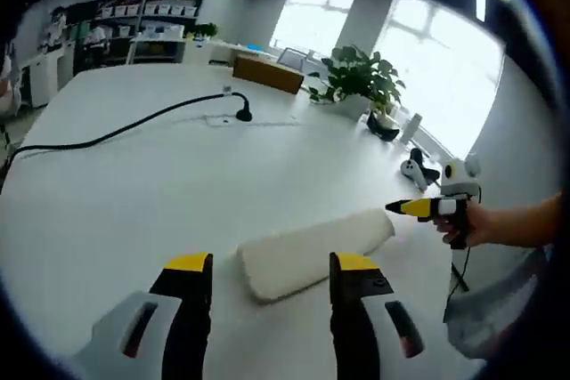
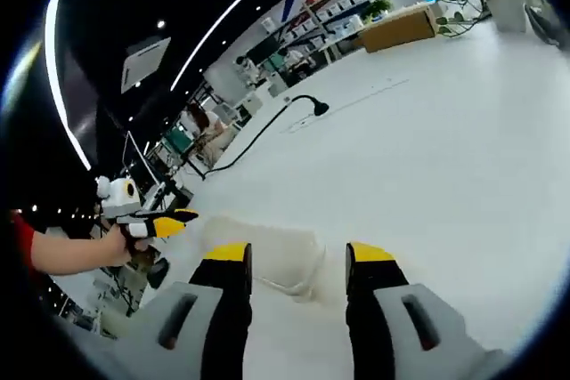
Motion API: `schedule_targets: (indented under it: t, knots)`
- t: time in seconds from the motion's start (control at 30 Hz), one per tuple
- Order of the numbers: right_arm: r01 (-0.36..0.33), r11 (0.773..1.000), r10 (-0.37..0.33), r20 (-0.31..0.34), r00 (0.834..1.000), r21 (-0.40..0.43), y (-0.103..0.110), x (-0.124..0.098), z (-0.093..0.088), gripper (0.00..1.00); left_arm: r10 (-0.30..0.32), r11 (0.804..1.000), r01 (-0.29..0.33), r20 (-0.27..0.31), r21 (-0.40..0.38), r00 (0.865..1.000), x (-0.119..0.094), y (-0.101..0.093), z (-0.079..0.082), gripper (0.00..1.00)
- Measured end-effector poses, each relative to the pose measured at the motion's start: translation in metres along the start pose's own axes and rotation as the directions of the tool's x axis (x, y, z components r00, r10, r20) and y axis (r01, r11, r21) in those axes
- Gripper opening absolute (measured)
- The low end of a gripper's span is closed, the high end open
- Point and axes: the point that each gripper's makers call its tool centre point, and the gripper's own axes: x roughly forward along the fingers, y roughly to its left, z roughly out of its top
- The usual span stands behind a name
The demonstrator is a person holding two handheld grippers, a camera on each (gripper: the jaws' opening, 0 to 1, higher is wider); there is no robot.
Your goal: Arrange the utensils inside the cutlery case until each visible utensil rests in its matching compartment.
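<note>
Here, two hand-held grippers are hovering with jaws spread: the left hand-held gripper (image 1: 272, 264) and right hand-held gripper (image 2: 297, 254) are flanking one closed, cream fabric cutlery case (image 1: 313, 253) lying on the white table (image 1: 160, 193).

a white table (image 1: 134, 193) carries a black cable (image 1: 107, 135) that runs to a plug (image 1: 242, 115) near its middle. at the far edge stand a potted plant (image 1: 356, 77) and a brown box (image 1: 267, 73). shelves (image 1: 147, 20) line the back wall, and bright windows (image 1: 427, 51) sit behind the plant.
</note>
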Motion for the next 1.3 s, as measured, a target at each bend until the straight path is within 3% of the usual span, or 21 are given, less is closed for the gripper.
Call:
schedule_targets:
  t: [0.17,0.23,0.3,0.33,0.4,0.43,0.53,0.6,0.63,0.67,0.73,0.83,0.93,1.03,1.17,1.3]
  knots:
    - [0.016,0.997,-0.018,0.017,1.0,0.071,-0.002,-0.002,-0.006,0.36,0.077,0.98,-0.059,0.09,-0.188,0.993,0.003,0.011,0.002,0.57]
    - [0.016,0.995,-0.02,0.035,0.999,0.098,-0.002,-0.002,-0.005,0.35,0.045,0.94,0.003,0.132,-0.342,0.99,0.005,0.006,0.003,0.56]
    - [0.017,0.994,-0.02,0.032,0.999,0.107,0.0,0.0,-0.006,0.34,0.068,0.89,0.02,0.177,-0.455,0.982,0.004,0.012,0.004,0.54]
    - [0.018,0.995,-0.021,0.037,0.999,0.103,0.001,0.001,-0.006,0.33,0.095,0.845,0.016,0.18,-0.534,0.979,0.004,0.018,0.001,0.52]
    - [0.027,0.996,-0.029,0.035,0.999,0.082,0.0,0.004,-0.007,0.3,0.162,0.802,0.001,0.219,-0.597,0.962,0.002,0.032,0.0,0.5]
    - [0.034,0.997,-0.036,0.032,0.999,0.076,-0.001,0.005,-0.007,0.29,0.152,0.797,0.008,0.213,-0.604,0.965,0.004,0.031,-0.002,0.49]
    - [0.036,0.994,-0.04,0.038,0.998,0.107,-0.005,0.008,-0.006,0.27,0.116,0.846,0.003,0.189,-0.534,0.975,0.011,0.025,-0.006,0.43]
    - [0.038,0.993,-0.042,0.039,0.998,0.108,-0.006,0.01,-0.006,0.2,0.121,0.847,-0.008,0.178,-0.532,0.976,0.017,0.029,-0.009,0.44]
    - [0.039,0.994,-0.042,0.03,0.999,0.101,-0.006,0.012,-0.007,0.16,0.122,0.855,-0.021,0.162,-0.518,0.979,0.019,0.028,-0.012,0.45]
    - [0.045,0.994,-0.046,0.008,0.999,0.095,-0.006,0.014,-0.01,0.13,0.118,0.878,-0.039,0.136,-0.476,0.984,0.022,0.027,-0.016,0.46]
    - [0.05,0.995,-0.05,-0.005,0.999,0.082,-0.006,0.017,-0.01,0.11,0.115,0.898,-0.04,0.144,-0.439,0.983,0.022,0.024,-0.014,0.44]
    - [0.043,0.996,-0.043,-0.007,0.999,0.08,-0.004,0.021,-0.009,0.12,0.119,0.894,-0.047,0.134,-0.447,0.984,0.023,0.026,-0.018,0.36]
    - [0.042,0.996,-0.041,-0.007,0.999,0.075,-0.005,0.025,-0.007,0.12,0.127,0.889,-0.061,0.116,-0.454,0.985,0.023,0.028,-0.024,0.21]
    - [0.04,0.998,-0.04,-0.007,0.999,0.039,-0.003,0.029,-0.004,0.12,0.12,0.904,-0.071,0.092,-0.421,0.989,0.024,0.023,-0.034,0.28]
    - [0.015,1.0,-0.015,-0.002,1.0,0.021,-0.003,0.033,-0.002,0.12,0.165,0.87,-0.082,0.131,-0.487,0.977,0.015,0.02,-0.039,0.28]
    - [0.002,0.999,-0.003,0.006,1.0,0.034,0.0,0.031,-0.006,0.12,0.207,0.848,-0.09,0.171,-0.522,0.963,0.008,0.018,-0.045,0.28]
